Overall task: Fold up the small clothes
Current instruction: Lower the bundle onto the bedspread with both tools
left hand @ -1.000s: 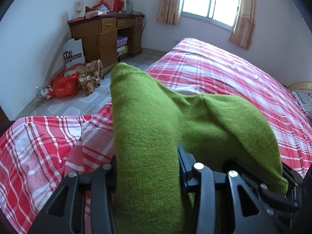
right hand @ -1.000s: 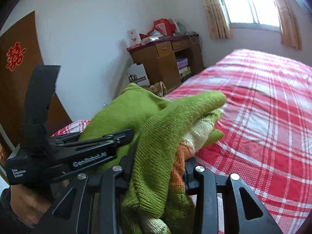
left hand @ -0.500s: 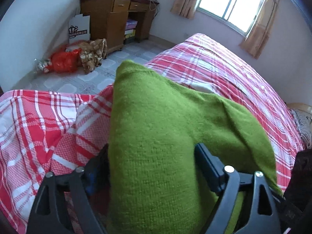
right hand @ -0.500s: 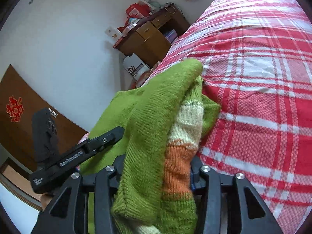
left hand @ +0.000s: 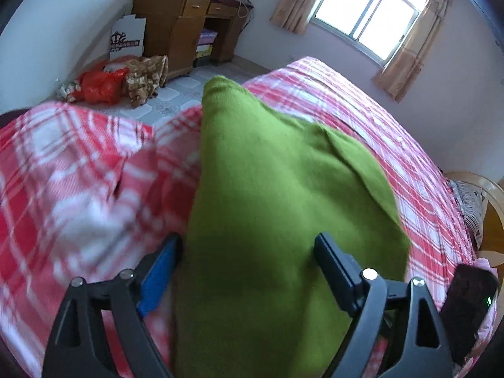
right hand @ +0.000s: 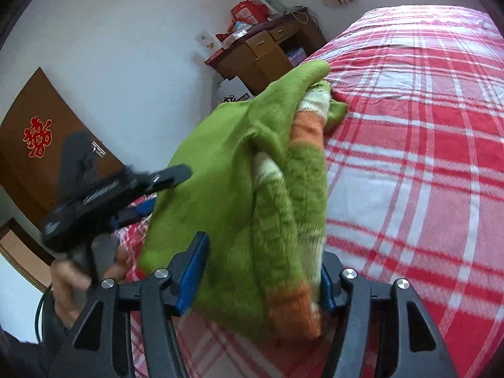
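The green sweater lies on the red checked bed — between both grippers. The left gripper is spread wide. The right gripper is opening — the sweater is between its jaws.

Right wrist view. A folded green knit sweater with orange and cream stripes lies between the jaws of the right gripper, which are opening; its blue pads flank the bundle at the lower edge. The garment rests on a bed covered in red and white plaid. At left, a hand holds the left gripper, blurred, beside the sweater. Behind stand a cluttered wooden desk and a brown door bearing a red emblem.
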The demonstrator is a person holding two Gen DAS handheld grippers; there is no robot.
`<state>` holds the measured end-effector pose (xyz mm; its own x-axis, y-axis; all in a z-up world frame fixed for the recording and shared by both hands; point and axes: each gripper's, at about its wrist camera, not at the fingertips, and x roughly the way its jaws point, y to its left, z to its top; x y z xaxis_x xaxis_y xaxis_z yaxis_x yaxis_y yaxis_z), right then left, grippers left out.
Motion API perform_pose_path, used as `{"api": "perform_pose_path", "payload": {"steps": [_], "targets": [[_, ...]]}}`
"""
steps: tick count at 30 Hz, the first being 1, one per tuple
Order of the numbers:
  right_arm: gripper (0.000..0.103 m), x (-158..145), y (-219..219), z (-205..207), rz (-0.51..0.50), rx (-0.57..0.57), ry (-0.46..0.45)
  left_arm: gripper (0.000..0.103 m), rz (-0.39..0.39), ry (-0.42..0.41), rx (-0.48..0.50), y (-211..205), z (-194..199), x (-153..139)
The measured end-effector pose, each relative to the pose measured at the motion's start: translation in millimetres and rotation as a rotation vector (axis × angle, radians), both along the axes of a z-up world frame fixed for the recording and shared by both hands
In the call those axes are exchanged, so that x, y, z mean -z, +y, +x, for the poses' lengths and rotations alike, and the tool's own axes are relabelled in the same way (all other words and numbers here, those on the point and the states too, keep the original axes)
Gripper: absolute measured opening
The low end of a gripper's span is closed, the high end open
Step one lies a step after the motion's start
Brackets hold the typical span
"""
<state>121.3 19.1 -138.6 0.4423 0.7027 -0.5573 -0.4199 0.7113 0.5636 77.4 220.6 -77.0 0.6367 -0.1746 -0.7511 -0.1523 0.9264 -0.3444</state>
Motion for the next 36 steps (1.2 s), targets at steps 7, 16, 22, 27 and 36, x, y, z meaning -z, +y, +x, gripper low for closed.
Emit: {"api": "perform_pose_path", "payload": {"steps": [7,16,22,27,36], "targets": [[0.039,6.0,1.6,-19.5,0.011,0.017,0.031,0.09,0.185,0.019,0.028,-35.3,-14.1,7.5],[0.021,20.6,-31.5,-23.9,0.377,0.063,0.308,0.066,0.281,0.042,0.047,-37.9,-18.2,-2.0],[0.018,21.6,-23.0,-39.6,0.163,0.123,0.224,0.071,0.369,0.046,0.038,-49.0,-28.3,9.1],[0.026,8.6,-14.5,-56.9,0.067,0.148,0.166,0.073,0.347,0.051,0.024,-44.7,-44.7,13.7],[0.038,-9.7,4.8,-106.3,-0.201,0.183,0.044,0.073,0.354,0.098,0.047,-60.6,-82.7,27.2]]}}
